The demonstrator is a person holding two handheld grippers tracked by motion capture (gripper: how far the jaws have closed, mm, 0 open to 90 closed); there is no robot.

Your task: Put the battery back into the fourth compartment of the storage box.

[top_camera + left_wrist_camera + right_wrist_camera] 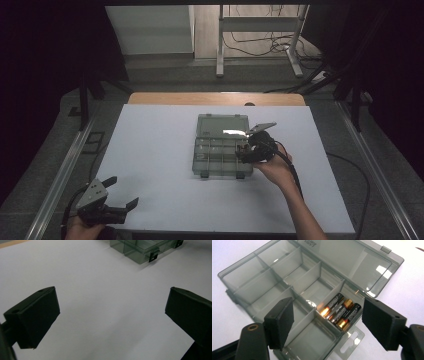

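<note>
A translucent grey compartment box [220,150] lies open mid-table, its lid [222,126] folded back flat on the far side. In the right gripper view, three black-and-copper batteries [340,311] lie side by side in one end compartment of the box [262,277]; the other compartments look empty. My right gripper [248,150] hovers over the box's right end, jaws open above the batteries [327,307] and touching nothing. My left gripper [125,191] rests near the front left corner of the white sheet, open and empty [112,302]. The box's latched edge [140,250] is far ahead of it.
A white sheet [160,165] covers the table, with a wooden strip [215,98] showing at its far edge. Metal rails [65,170] run along both sides. A white stand [220,45] and loose cables are on the floor beyond.
</note>
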